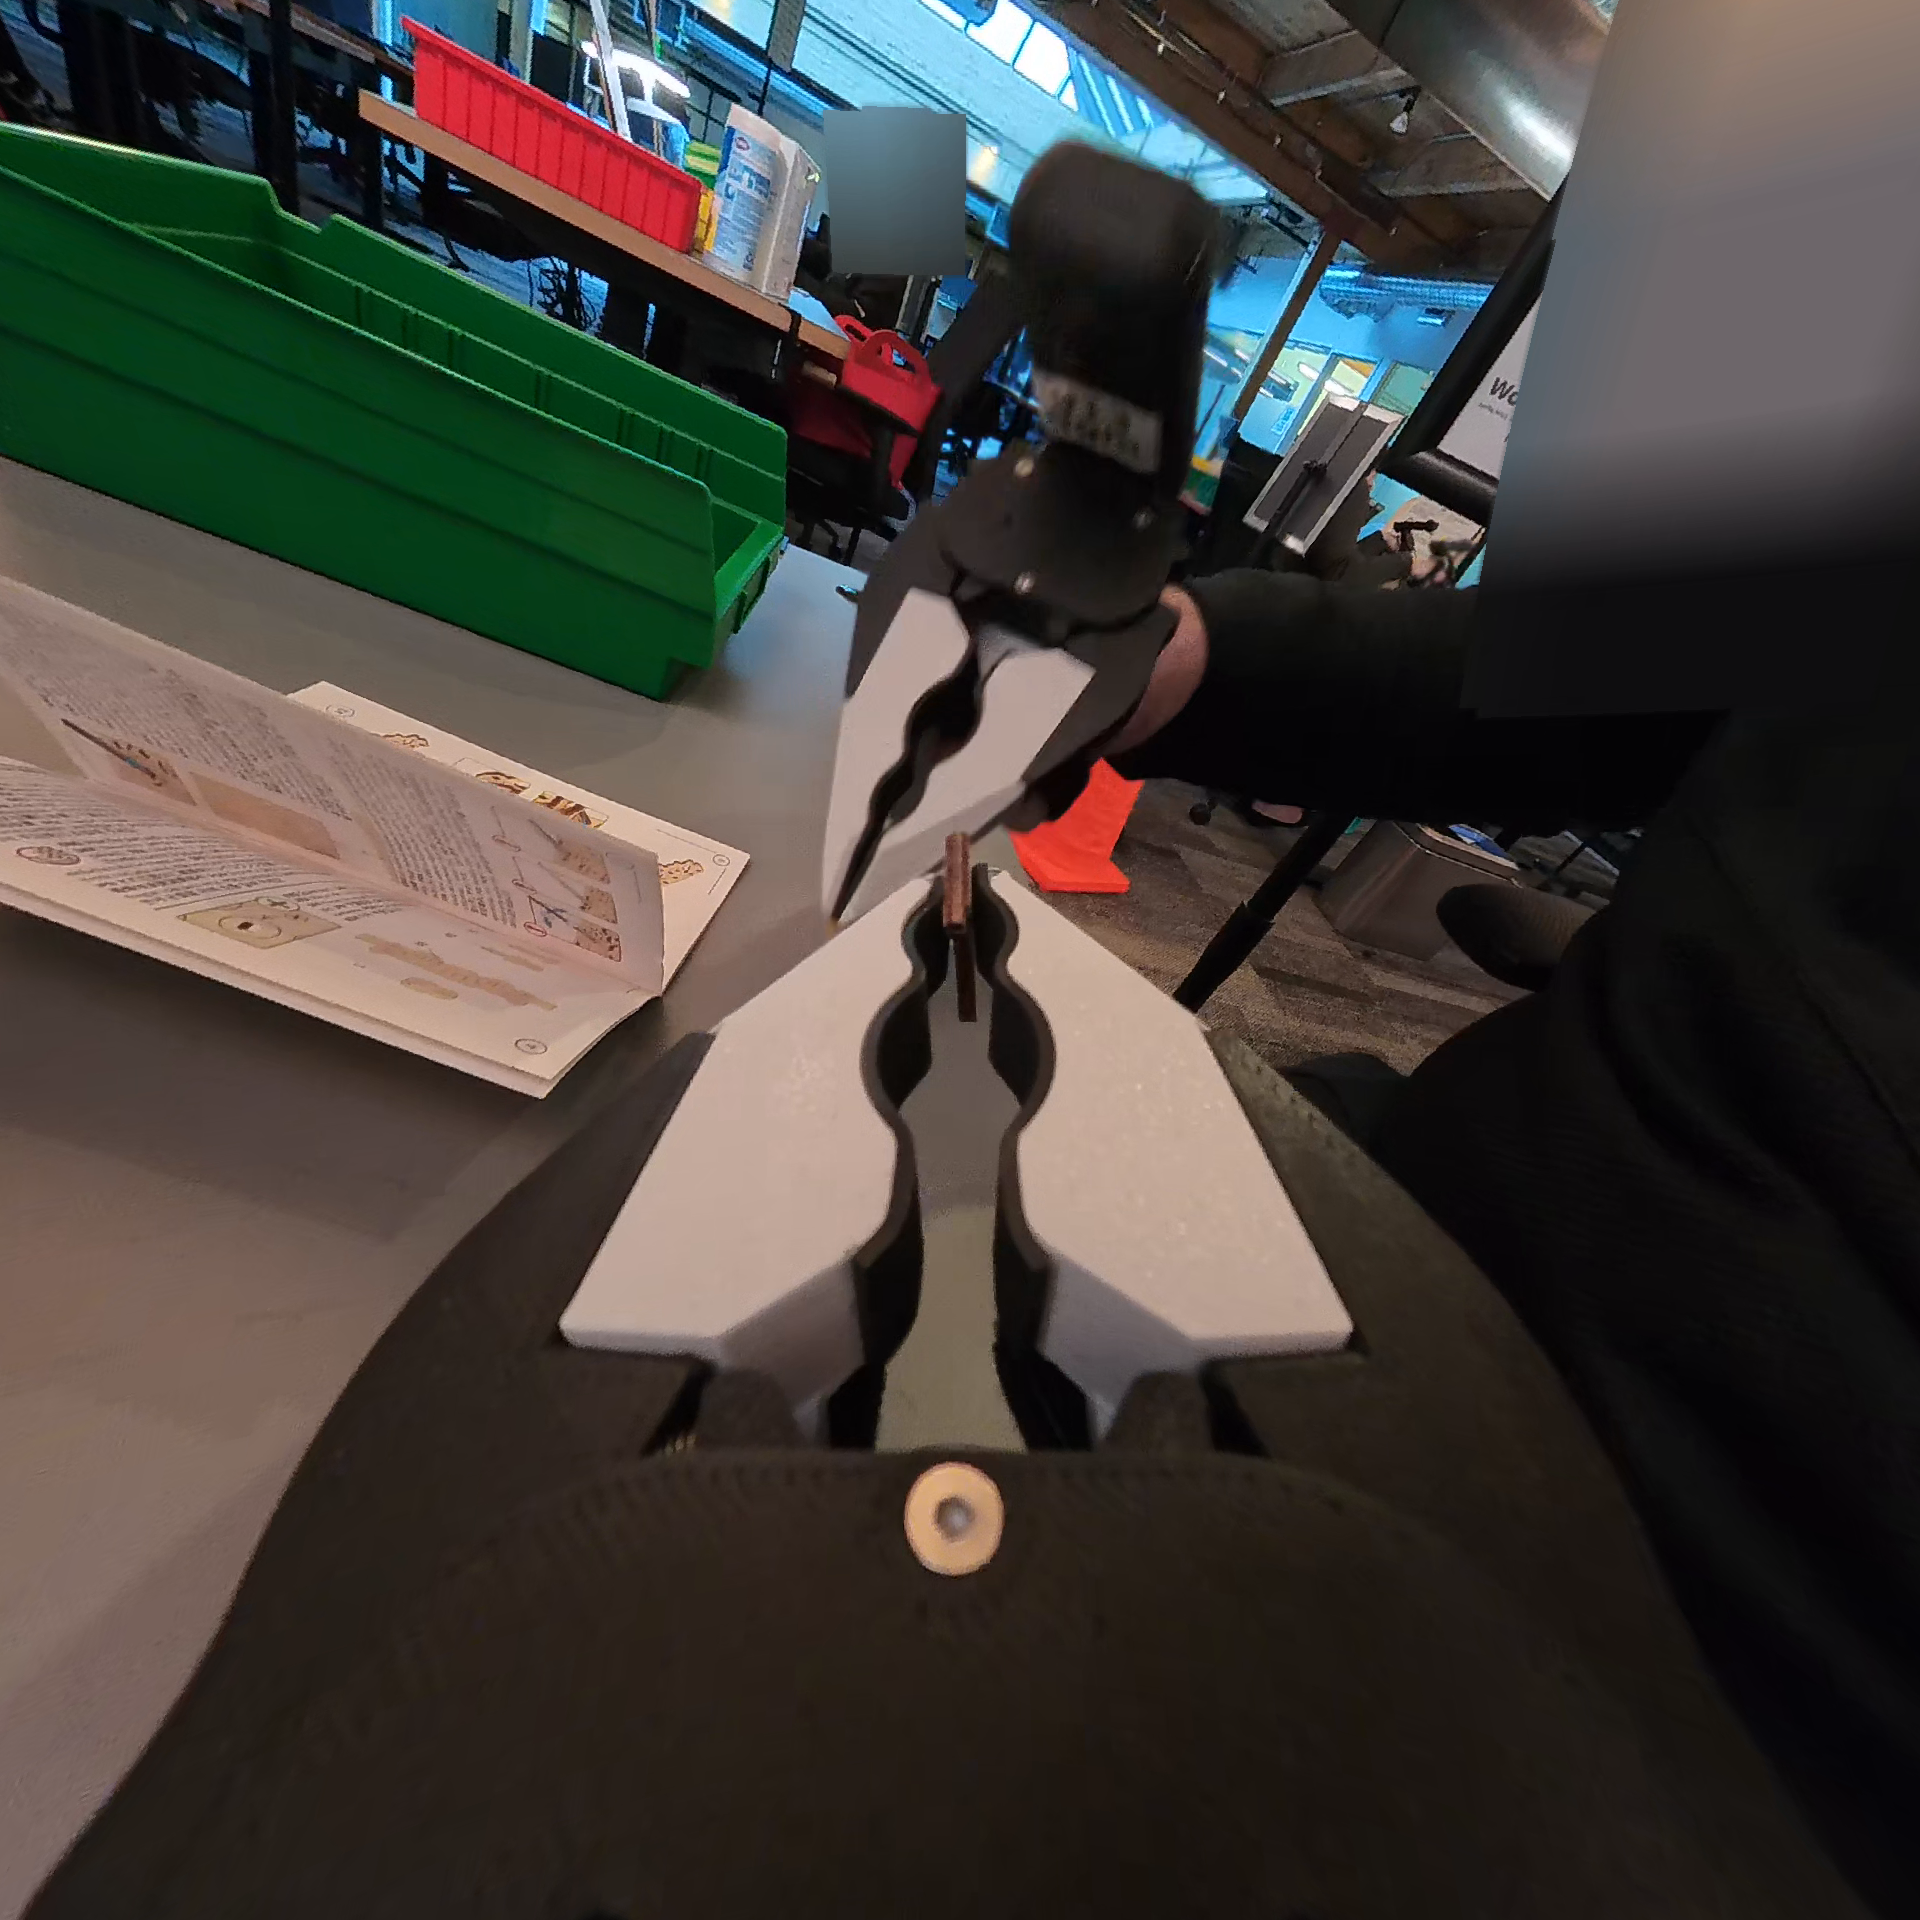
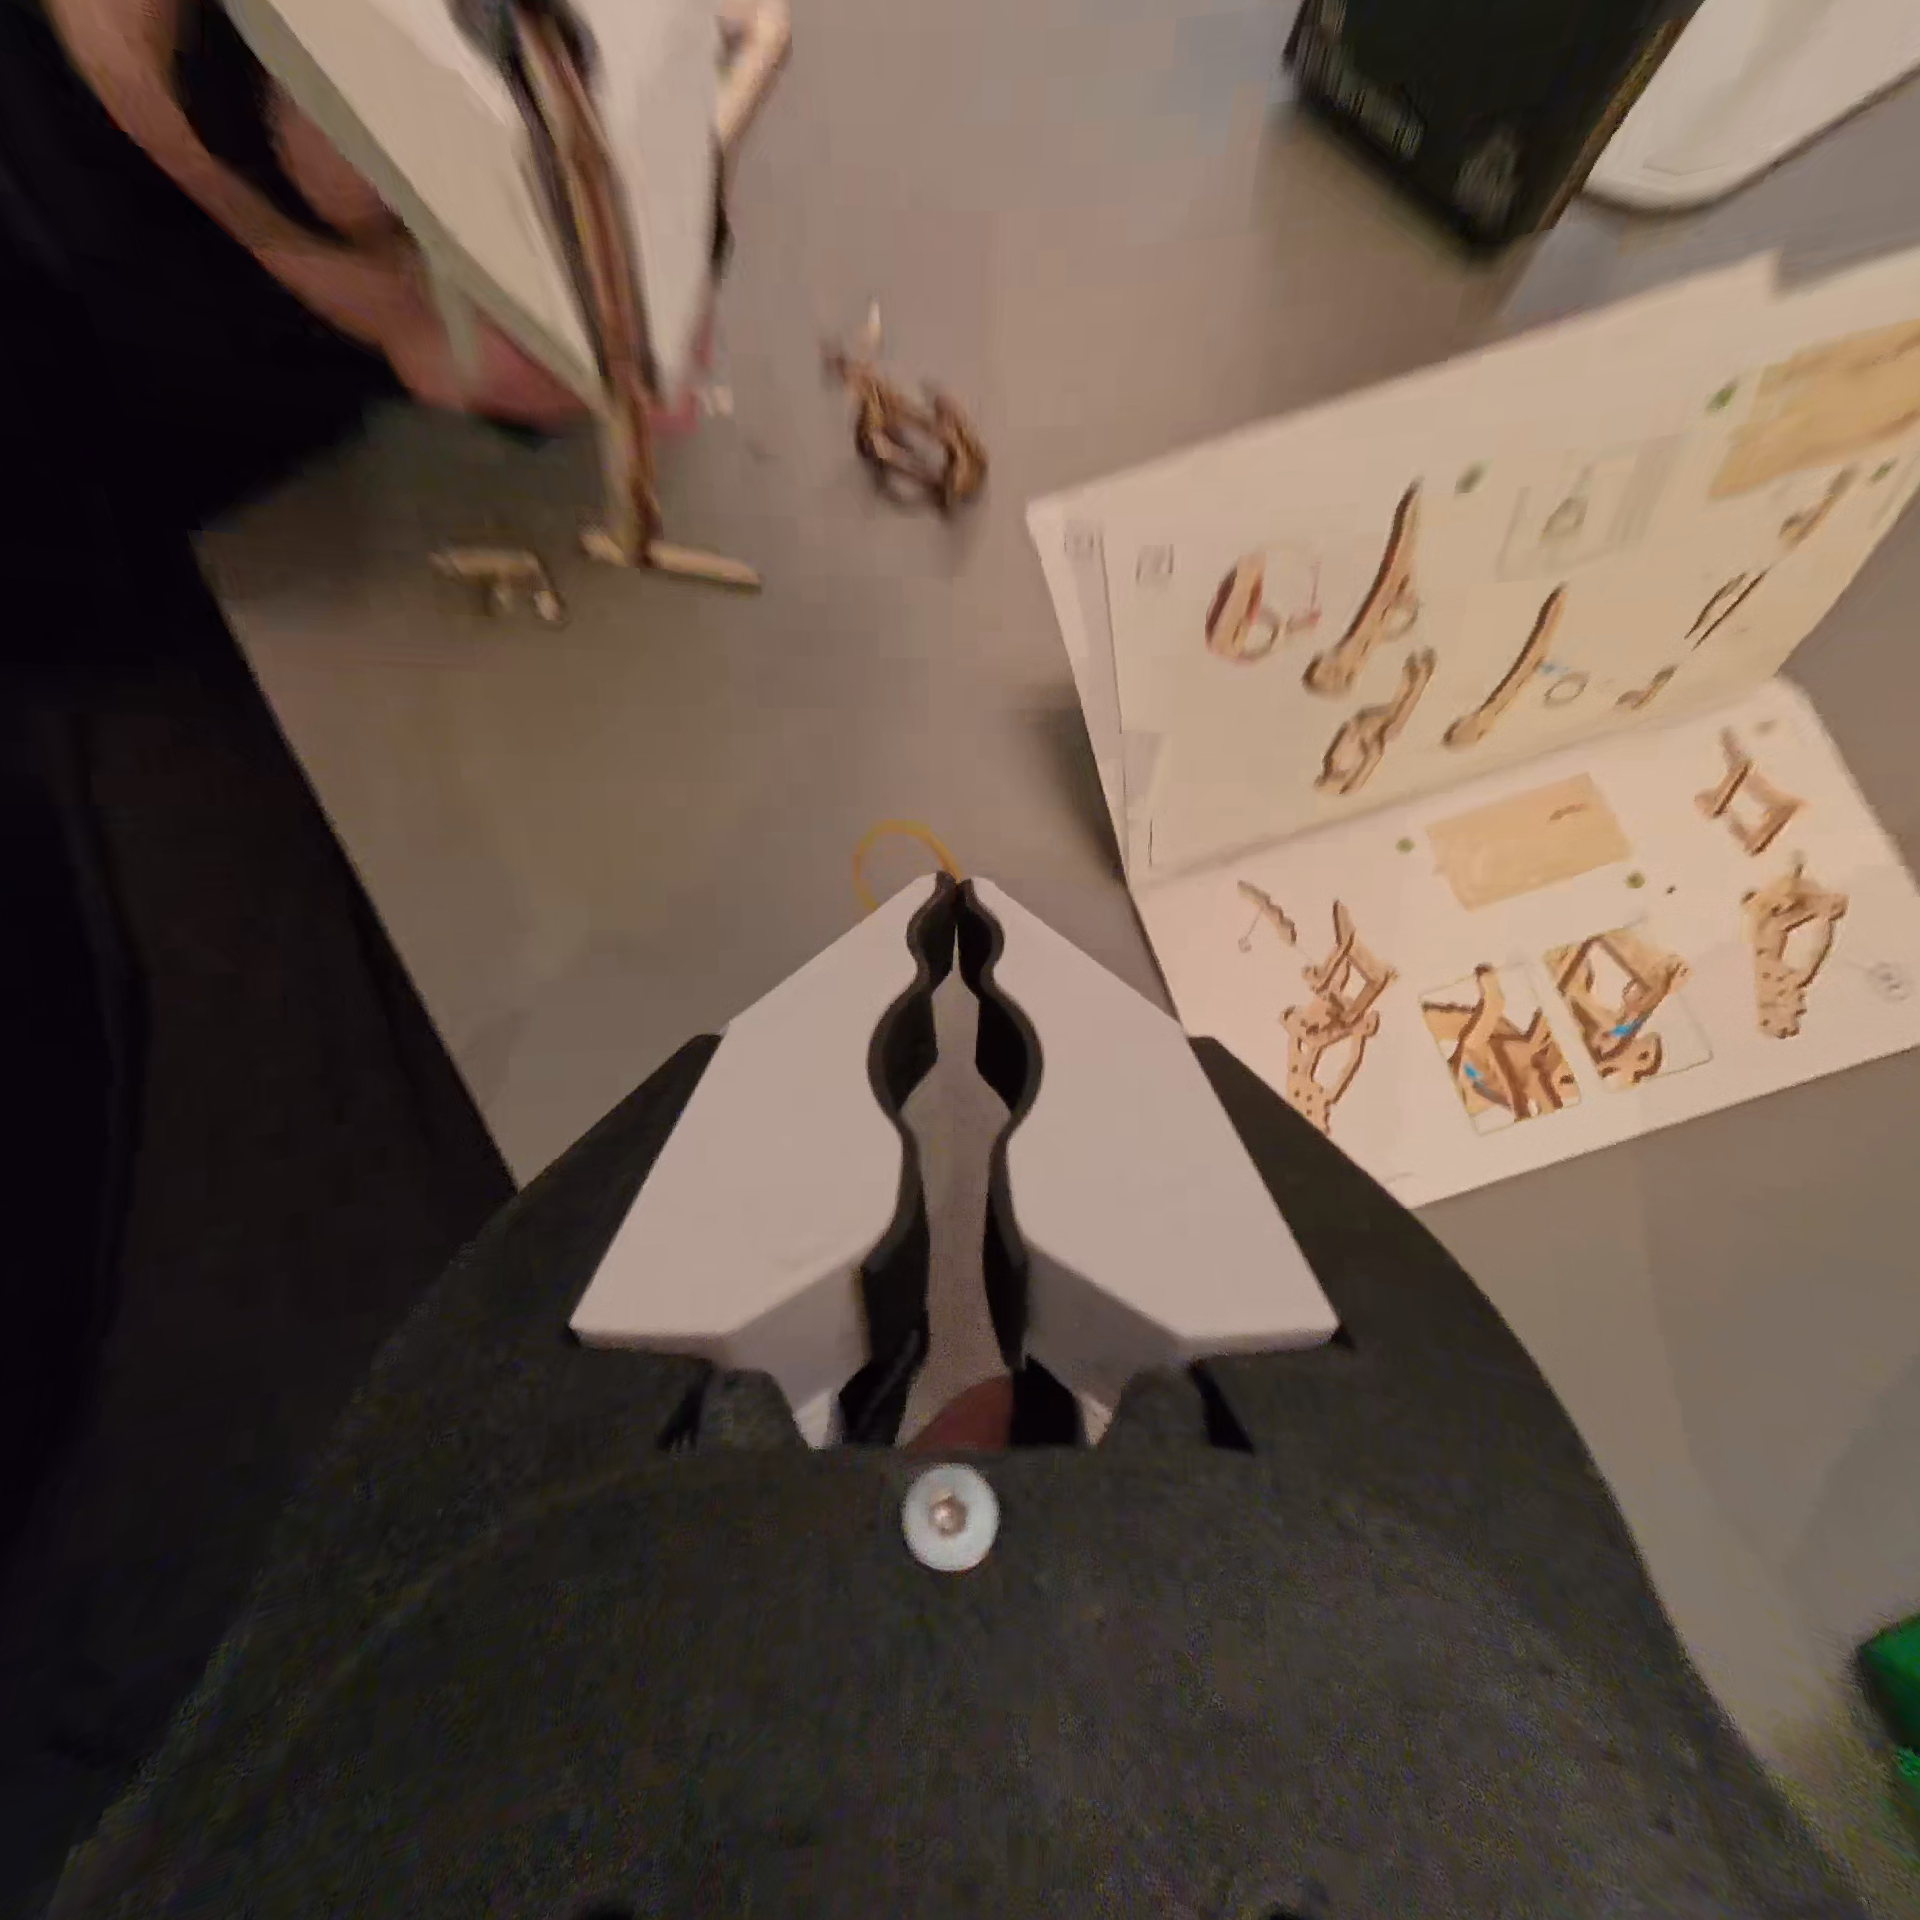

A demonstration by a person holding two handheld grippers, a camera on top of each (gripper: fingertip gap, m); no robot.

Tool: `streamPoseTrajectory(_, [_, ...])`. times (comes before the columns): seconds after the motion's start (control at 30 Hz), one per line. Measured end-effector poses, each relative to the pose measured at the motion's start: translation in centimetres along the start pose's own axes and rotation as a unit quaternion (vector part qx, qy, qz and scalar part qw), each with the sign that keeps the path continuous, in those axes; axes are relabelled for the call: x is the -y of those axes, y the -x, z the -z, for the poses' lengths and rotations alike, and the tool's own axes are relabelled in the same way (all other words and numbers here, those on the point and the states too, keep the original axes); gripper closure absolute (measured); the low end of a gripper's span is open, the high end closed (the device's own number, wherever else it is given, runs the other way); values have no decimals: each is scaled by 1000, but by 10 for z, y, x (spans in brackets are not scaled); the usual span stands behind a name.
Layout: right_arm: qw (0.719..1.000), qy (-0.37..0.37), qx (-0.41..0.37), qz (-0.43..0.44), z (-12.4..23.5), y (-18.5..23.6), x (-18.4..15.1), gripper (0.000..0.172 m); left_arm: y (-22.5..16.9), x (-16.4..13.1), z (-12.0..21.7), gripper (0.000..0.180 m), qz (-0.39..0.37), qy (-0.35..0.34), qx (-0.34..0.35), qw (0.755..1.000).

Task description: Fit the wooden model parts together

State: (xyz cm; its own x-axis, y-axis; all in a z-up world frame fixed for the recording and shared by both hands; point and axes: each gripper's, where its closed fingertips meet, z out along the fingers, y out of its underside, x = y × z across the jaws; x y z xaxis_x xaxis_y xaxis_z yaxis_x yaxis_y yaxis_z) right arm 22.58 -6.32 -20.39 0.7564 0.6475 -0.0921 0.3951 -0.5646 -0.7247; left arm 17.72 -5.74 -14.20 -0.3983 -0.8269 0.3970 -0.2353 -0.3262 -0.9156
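left gripper (image 1: 958, 914): fingers together on a thin dark-edged wooden model part (image 1: 958, 935), gripped edge-on at the tips, standing upright between the pads. in the right wrist view the same piece hung below this gripper at 11 o'clock as a blurred wooden assembly (image 2: 634, 488), with its foot on or just over the table; contact could not be told.

right gripper (image 2: 954, 888): tips closed on a thin yellow rubber band (image 2: 888, 847), whose loop stuck out at 12 o'clock from the tips over the table. in the left wrist view this gripper came down from 1 o'clock, tips just beside the left gripper's tips; the band was too small to make out there.

printed matter: open instruction booklet (image 2: 1455, 831) at 3 o'clock in the right wrist view, bearing diagrams of wooden parts; its text was too blurred to read. a white container (image 1: 764, 203) with a printed label stood on a far bench, label unreadable.

loose wooden parts: a tangle (image 2: 914, 442) at 12 o'clock, small pieces (image 2: 509, 587) at 10 o'clock, both smeared by blur.

grey table (image 2: 644, 790): bare surface between booklet and near edge, which ran along the left at 9 o'clock. green bins (image 1: 364, 416) stood at the far side at 10 o'clock.

cut off: a dark box (image 2: 1455, 114) and a white tray (image 2: 1766, 94) at 1 o'clock.
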Motion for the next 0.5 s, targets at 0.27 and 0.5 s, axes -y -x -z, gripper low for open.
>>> streamPoseTrajectory(0.27, [998,-46,35,2,27,24,68,172,-1,-9,-10,179,-21,35,10,999])
streamPoseTrajectory(0.5, [998,35,44,18,13,27,60,172,3,-23,-16,179,-47,81,35,995])
